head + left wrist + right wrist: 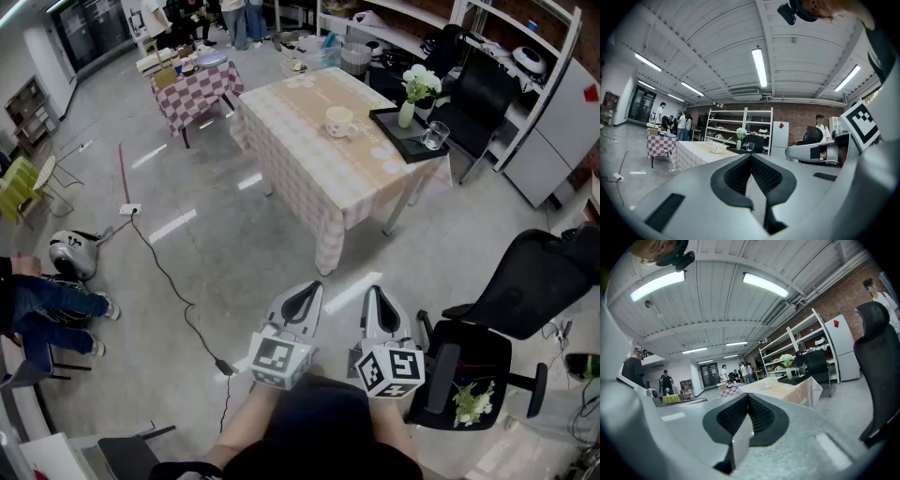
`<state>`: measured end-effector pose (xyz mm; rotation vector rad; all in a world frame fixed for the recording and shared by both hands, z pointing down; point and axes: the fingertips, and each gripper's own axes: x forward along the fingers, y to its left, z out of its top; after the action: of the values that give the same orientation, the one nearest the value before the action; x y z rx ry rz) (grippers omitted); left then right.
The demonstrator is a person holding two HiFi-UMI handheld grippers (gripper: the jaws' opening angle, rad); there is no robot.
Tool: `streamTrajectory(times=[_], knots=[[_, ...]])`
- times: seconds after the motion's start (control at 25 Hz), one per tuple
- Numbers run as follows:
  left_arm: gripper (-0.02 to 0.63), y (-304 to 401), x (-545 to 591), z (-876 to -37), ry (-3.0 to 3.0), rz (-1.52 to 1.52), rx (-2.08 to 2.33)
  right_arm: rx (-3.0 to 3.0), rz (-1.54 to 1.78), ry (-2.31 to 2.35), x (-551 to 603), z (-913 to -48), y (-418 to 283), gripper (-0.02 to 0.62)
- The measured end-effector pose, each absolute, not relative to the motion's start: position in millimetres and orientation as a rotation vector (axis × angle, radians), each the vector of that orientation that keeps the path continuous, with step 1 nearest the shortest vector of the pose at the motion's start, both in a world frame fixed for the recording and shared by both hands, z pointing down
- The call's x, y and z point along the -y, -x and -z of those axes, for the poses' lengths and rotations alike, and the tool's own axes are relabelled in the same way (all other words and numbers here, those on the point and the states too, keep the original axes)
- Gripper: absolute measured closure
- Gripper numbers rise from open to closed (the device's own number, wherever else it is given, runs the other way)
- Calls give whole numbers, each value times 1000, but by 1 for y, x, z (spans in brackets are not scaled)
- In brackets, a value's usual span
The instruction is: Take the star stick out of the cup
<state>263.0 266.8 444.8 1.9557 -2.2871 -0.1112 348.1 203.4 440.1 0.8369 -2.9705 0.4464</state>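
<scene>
**Open floor up to the table; clutter sits right of the cup**

Left gripper [302,298] and right gripper [379,302] are held low by the body, well apart from the table [319,187]. Open floor [253,244] lies between them and its near edge. A cable [172,281] snakes across the floor on the left and ends near the left gripper. A black office chair [497,319] stands just beside the right gripper and blocks that side. On the table, the cup [339,121] has bare cloth on its near and left sides. A black tray [412,142] lies near its right, carrying a vase [407,112] and a glass [434,136]. A second chair [483,94] closes off the table's far right side.
</scene>
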Motion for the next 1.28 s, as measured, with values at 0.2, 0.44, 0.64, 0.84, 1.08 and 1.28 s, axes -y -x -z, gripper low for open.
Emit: streamTrajectory(times=[0.2,0.44,0.64,0.84,1.08,1.28], knots=[[597,-263,-267,-446,-1946,105,2294,2970,-447,-834,-203,-440,-349,594],[597,-264,-265,-445,-1946,100,2293,2976,-472,-873,-198,-438,-355,594],[597,-269,-269,-448,-1934,94,2297,2968,-488,-885,-199,-440,-360,594],[597,-268,-275,-448,-1911,87,2309,2960,-515,-868,-204,-444,-359,594],[597,-262,-275,-453,-1891,89,2312,2958,-516,-850,-201,-446,-350,594],[597,-249,-265,-455,-1882,94,2312,2959,-505,-839,-192,-446,-338,594]])
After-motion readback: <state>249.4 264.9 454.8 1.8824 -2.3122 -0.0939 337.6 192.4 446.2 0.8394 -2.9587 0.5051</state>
